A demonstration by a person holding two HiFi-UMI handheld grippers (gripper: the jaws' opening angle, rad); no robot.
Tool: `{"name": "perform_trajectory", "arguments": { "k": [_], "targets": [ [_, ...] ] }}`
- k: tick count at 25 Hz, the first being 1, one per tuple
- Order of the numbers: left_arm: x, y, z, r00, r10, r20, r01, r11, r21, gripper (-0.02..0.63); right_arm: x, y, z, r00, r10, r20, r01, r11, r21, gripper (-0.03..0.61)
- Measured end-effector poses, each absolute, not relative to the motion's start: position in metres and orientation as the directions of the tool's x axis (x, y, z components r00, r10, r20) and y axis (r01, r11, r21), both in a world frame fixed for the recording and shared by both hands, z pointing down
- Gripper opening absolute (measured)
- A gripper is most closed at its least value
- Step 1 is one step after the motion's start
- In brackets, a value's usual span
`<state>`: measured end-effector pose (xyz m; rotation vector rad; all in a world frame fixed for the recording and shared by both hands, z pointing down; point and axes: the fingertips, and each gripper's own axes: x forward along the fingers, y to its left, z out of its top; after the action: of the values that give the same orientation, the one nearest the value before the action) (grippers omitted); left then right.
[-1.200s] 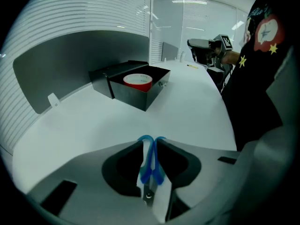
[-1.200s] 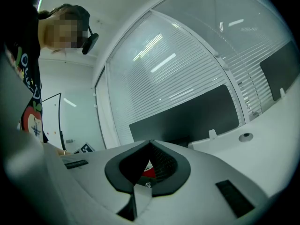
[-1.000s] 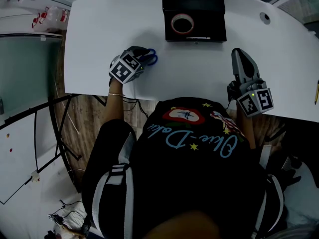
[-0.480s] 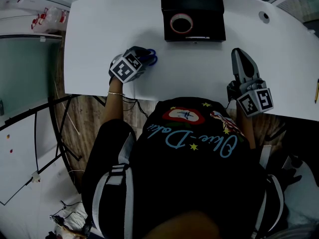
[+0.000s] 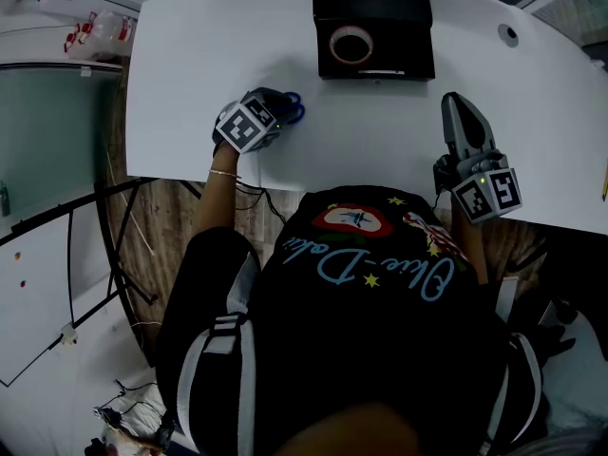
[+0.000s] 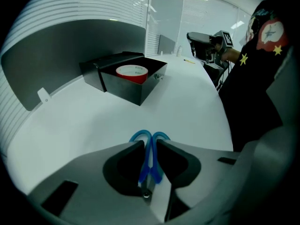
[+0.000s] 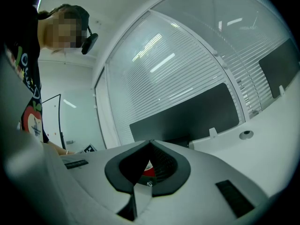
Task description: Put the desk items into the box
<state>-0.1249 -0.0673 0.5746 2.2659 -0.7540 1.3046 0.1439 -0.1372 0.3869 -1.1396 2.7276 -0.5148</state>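
Nothing shifted since earlier frames; both grippers sit in same spots.
- Left gripper (image 6: 150,146): my fingers clenched on blue scissors (image 6: 140,136) at handle loops, likely for lift. Pitched steeply down at white desk (image 5: 190,65).
- Scissors: well short of black box (image 5: 418,27); tape roll (image 5: 334,44) inside.
- Right gripper (image 7: 150,143): fingers pressed together, empty, level at desk edge.

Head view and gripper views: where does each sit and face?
Head view: on the head, steeply down at desk, box, left gripper, right gripper; torso and forearm show.
Left gripper view: on it, down past fingers closed on blue scissors toward the box; torso at right.
Right gripper view: on it, level toward blinds, fingers together; torso at left.
Shared: head and left gripper views show the box's tape roll.
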Motion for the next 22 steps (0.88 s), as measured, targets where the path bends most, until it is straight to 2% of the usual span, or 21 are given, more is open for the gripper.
{"name": "perform_trajectory", "arguments": {
  "k": [11, 22],
  "targets": [
    [-0.126, -0.065, 0.569, 0.355, -0.419, 0.835, -0.723, -0.69, -0.039, 0.107, 0.151, -0.139, 0.386, -0.697, -0.717, -0.001, -0.67, 0.652, -0.355, 0.017],
    [-0.119, -0.064, 0.495, 0.337, -0.614, 0.713, -0.794, -0.593, -0.135, 0.104, 0.143, -0.139, 0.387, -0.726, -0.687, -0.013, -0.637, 0.681, -0.361, 0.017]
  ]
}}
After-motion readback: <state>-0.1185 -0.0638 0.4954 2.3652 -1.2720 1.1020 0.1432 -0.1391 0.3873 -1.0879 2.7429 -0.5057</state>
